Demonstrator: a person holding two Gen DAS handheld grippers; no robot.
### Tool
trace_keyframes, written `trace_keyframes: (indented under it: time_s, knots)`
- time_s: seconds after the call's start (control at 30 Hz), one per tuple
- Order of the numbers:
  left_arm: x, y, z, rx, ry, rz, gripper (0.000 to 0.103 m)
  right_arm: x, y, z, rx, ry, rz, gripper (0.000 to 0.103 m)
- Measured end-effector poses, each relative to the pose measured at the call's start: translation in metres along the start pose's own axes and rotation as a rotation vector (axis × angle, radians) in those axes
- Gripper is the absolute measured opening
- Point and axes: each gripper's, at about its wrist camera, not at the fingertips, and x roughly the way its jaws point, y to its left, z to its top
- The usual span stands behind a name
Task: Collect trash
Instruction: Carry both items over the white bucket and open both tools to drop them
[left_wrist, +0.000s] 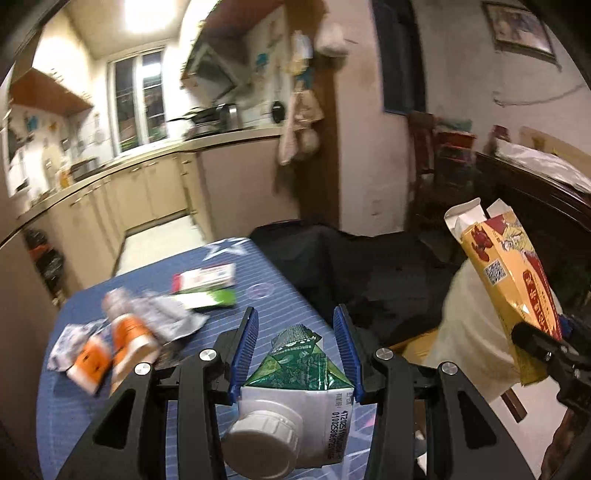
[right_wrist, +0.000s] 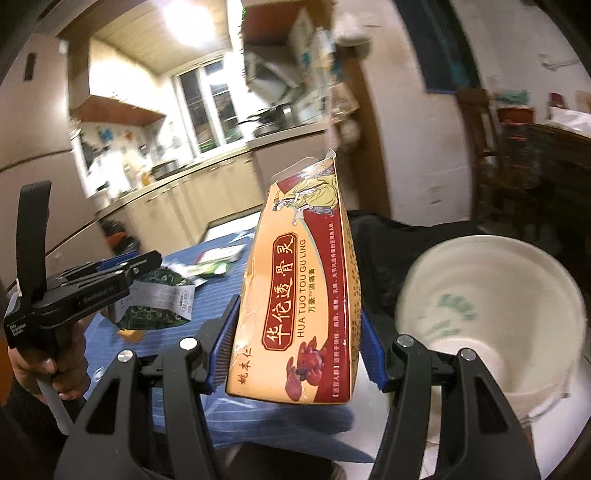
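Note:
My left gripper (left_wrist: 297, 325) is shut on a green and white drink carton (left_wrist: 295, 373) with a white screw cap, held above the right edge of the blue table (left_wrist: 280, 291). It also shows in the right wrist view (right_wrist: 155, 295). My right gripper (right_wrist: 299, 325) is shut on a yellow and red medicine box (right_wrist: 303, 280), held upright to the right of the table, next to a white bin (right_wrist: 491, 314). The box also shows in the left wrist view (left_wrist: 509, 273). More trash lies on the table: orange and white packs (left_wrist: 110, 347), a crumpled wrapper (left_wrist: 166, 317) and flat boxes (left_wrist: 207, 284).
A dark chair or cloth (left_wrist: 362, 273) stands behind the table's right side. The white bin's side (left_wrist: 469, 332) is low on the right, on the floor. Kitchen counters (left_wrist: 147, 177) run along the back left. Dark furniture (left_wrist: 535, 206) stands at the far right.

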Motion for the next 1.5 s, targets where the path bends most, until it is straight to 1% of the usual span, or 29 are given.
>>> trace_keyframes:
  time_s: [0.13,0.17,0.47,0.63,0.7,0.8,0.93,1.0,1.03,1.07,1.1,1.2,1.23,1.27,1.3,1.33,1.5]
  knots:
    - [0.014,-0.034,0.012,0.037,-0.003,-0.073,0.044,-0.012,-0.027,0.001,0.036,-0.027,-0.072,0.056]
    - [0.017,-0.038,0.015,0.043,-0.005,-0.087,0.044,-0.016,-0.033,0.001,0.043,-0.034,-0.089,0.056]
    - [0.042,-0.111,0.040,0.117,-0.020,-0.261,0.044,-0.040,-0.072,-0.005,0.091,-0.073,-0.187,0.056]
    - [0.057,-0.154,0.049,0.162,-0.031,-0.360,0.044,-0.047,-0.094,-0.010,0.112,-0.066,-0.249,0.056]
    - [0.063,-0.172,0.051,0.177,-0.033,-0.411,0.044,-0.049,-0.105,-0.014,0.132,-0.058,-0.278,0.056]
    - [0.073,-0.191,0.051,0.194,-0.038,-0.483,0.044,-0.052,-0.122,-0.020,0.160,-0.047,-0.310,0.056]
    - [0.091,-0.210,0.048,0.207,-0.032,-0.554,0.043,-0.050,-0.138,-0.027,0.187,-0.029,-0.342,0.056]
    - [0.101,-0.220,0.046,0.220,-0.021,-0.568,0.043,-0.049,-0.144,-0.031,0.198,-0.019,-0.348,0.056]
    - [0.105,-0.225,0.045,0.223,-0.016,-0.569,0.040,-0.046,-0.147,-0.033,0.202,-0.010,-0.348,0.056]
    - [0.111,-0.229,0.044,0.227,-0.007,-0.571,0.028,-0.044,-0.150,-0.032,0.205,-0.008,-0.350,0.056]
    - [0.119,-0.235,0.043,0.238,0.018,-0.580,0.028,-0.040,-0.153,-0.032,0.210,0.004,-0.358,0.056]
    - [0.135,-0.249,0.039,0.271,0.025,-0.546,0.028,-0.027,-0.161,-0.032,0.227,0.057,-0.382,0.058]
    - [0.140,-0.251,0.038,0.269,0.033,-0.528,0.029,-0.025,-0.164,-0.033,0.244,0.066,-0.390,0.068]
    - [0.144,-0.251,0.038,0.264,0.046,-0.520,0.029,-0.024,-0.168,-0.036,0.265,0.070,-0.388,0.071]
    - [0.147,-0.250,0.039,0.249,0.064,-0.527,0.029,-0.024,-0.170,-0.037,0.270,0.067,-0.382,0.071]
    - [0.147,-0.248,0.040,0.235,0.063,-0.529,0.029,-0.025,-0.171,-0.038,0.272,0.065,-0.382,0.071]
    - [0.144,-0.243,0.037,0.236,0.063,-0.506,0.029,-0.034,-0.173,-0.039,0.282,0.047,-0.373,0.071]
